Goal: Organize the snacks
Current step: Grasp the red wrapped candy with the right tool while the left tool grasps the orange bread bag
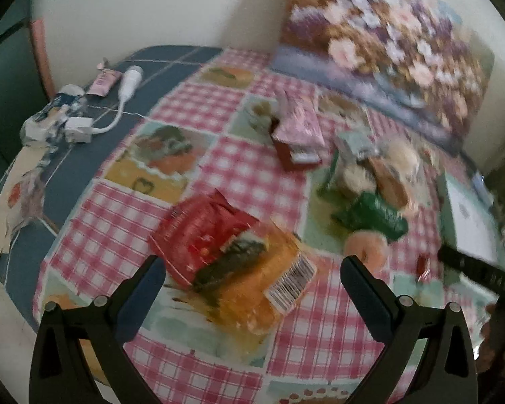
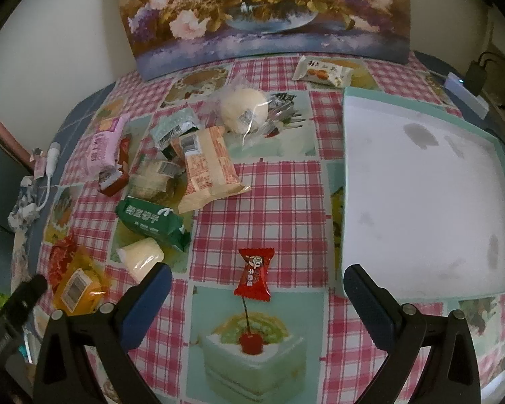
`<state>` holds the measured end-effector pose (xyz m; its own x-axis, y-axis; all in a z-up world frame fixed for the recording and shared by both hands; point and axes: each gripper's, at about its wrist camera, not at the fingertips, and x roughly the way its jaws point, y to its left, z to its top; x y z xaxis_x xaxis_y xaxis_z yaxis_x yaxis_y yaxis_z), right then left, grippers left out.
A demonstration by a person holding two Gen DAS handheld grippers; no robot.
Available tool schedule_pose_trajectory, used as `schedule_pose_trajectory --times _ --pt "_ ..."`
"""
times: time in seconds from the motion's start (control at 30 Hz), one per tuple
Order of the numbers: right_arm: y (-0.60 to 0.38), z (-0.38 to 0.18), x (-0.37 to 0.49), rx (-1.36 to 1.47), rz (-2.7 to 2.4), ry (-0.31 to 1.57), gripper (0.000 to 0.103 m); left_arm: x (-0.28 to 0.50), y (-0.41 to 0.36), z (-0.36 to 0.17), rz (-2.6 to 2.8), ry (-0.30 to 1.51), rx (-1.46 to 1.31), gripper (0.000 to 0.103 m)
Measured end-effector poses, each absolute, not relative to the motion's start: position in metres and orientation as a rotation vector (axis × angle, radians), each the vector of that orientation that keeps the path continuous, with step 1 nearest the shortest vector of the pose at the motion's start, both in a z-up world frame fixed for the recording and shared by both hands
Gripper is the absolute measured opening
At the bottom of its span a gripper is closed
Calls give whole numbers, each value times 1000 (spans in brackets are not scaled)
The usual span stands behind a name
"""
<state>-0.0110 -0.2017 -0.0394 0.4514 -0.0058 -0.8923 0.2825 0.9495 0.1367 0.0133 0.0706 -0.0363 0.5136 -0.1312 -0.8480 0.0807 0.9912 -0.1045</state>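
The right claw [image 2: 257, 289] hangs released over the desk [image 2: 279, 195], its jaws spread wide and gripping nothing, with a small red candy [image 2: 254, 274] lying flat between them and just ahead. The left claw [image 1: 252, 274] is likewise released and empty, its jaws straddling an orange packet [image 1: 262, 286] that overlaps a red packet [image 1: 202, 232]. The likeliest slip on the right is a poor pinch: the candy is thin and flat on the checked cloth [image 2: 276, 181], so the jaws could close above it, skid it away, or catch a fold of cloth with it. On the left, the two overlapping packets could come up together, or the slick wrapper could slide out once lifted; the left view is blurred, so exact placement there is hard to judge. Beyond the claws, the rest of the snacks sit heaped in the middle of the desk: a green packet [image 2: 153, 224], a beige packet [image 2: 207, 168], a pink packet [image 2: 101, 155] and a round bun [image 2: 244, 109] in clear wrap, some touching or leaning on each other, so pulling one may drag or topple its neighbours. The tray [image 2: 424, 198] lies empty to the right, near the desk's edge, and a carried snack could clip its raised rim or a nudge could shift it. One white packet [image 2: 323, 69] rests well apart near the painting [image 2: 262, 10], easy to overlook.
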Motion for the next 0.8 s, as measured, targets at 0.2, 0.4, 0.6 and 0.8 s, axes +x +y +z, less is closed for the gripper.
schedule_pose_trajectory --times 0.2,0.4,0.6,0.8 --pt "-202 -53 -4 287 -162 1146 85 13 58 -53 -132 1071 8 103" --pt "-197 -70 3 277 -146 1210 61 14 50 -61 -152 1087 54 92" --pt "-196 -80 9 229 -176 1233 48 16 42 -65 -160 1092 95 89" --pt "-188 -83 15 116 -197 1229 36 18 39 -68 -147 1100 125 75"
